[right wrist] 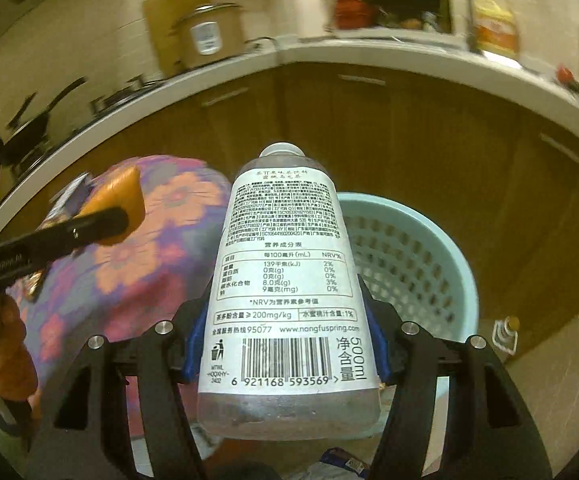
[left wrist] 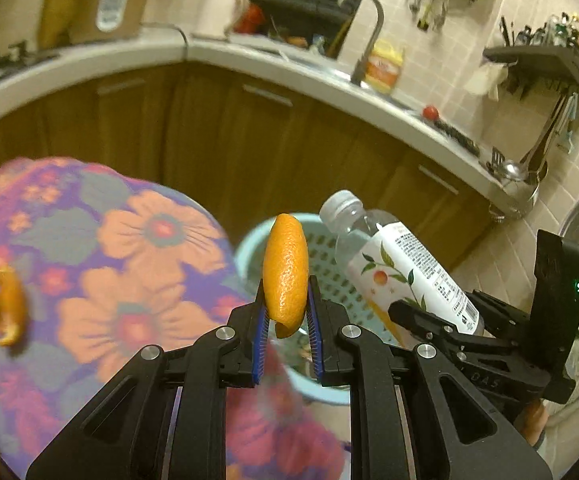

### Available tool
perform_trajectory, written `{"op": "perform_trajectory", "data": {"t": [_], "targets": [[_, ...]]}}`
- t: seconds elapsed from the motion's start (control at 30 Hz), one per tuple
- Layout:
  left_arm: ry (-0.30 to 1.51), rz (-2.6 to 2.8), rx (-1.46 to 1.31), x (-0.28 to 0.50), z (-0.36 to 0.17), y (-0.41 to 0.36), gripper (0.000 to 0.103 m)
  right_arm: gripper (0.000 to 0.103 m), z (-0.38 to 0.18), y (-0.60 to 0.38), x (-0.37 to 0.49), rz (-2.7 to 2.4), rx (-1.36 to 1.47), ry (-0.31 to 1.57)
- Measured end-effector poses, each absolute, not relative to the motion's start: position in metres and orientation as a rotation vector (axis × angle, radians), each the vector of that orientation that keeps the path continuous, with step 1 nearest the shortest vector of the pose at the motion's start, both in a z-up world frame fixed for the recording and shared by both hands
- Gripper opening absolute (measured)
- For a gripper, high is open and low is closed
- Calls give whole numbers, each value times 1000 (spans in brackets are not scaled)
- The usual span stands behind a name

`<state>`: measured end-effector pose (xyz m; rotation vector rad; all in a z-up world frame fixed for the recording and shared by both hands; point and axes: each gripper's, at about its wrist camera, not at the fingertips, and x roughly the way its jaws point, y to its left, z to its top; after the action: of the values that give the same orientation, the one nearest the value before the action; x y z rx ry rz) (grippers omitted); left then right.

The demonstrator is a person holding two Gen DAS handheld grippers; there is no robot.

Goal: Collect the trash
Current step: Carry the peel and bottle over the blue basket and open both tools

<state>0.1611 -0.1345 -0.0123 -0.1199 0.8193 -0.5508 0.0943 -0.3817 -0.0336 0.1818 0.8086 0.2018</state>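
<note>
My left gripper [left wrist: 286, 312] is shut on a curled strip of orange peel [left wrist: 285, 274] that stands upright between its blue pads, above the near rim of a pale blue perforated bin [left wrist: 331, 276]. My right gripper [right wrist: 285, 340] is shut on the lower body of a clear plastic drink bottle [right wrist: 285, 272] with a white label, cap pointing away, over the bin [right wrist: 413, 264]. The bottle [left wrist: 401, 268] and right gripper [left wrist: 441, 320] also show at right in the left wrist view. The peel [right wrist: 119, 204] shows at left in the right wrist view.
A round table with a floral cloth [left wrist: 89, 264] lies to the left, with more orange peel [left wrist: 5, 304] on it. Brown cabinets [left wrist: 225, 132] under a white counter [left wrist: 89, 60] curve behind the bin. A small bottle [right wrist: 507, 332] stands on the floor right of the bin.
</note>
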Motion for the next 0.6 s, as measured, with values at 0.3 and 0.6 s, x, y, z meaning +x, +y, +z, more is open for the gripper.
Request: {"op": "perform_trajectory", "data": {"t": [0.3, 0.6], "targets": [[941, -586, -49, 185, -45, -186, 18, 59, -82, -409, 120, 122, 283, 930], [940, -572, -16, 183, -48, -193, 52, 65, -96, -415, 129, 164, 327, 976]]}}
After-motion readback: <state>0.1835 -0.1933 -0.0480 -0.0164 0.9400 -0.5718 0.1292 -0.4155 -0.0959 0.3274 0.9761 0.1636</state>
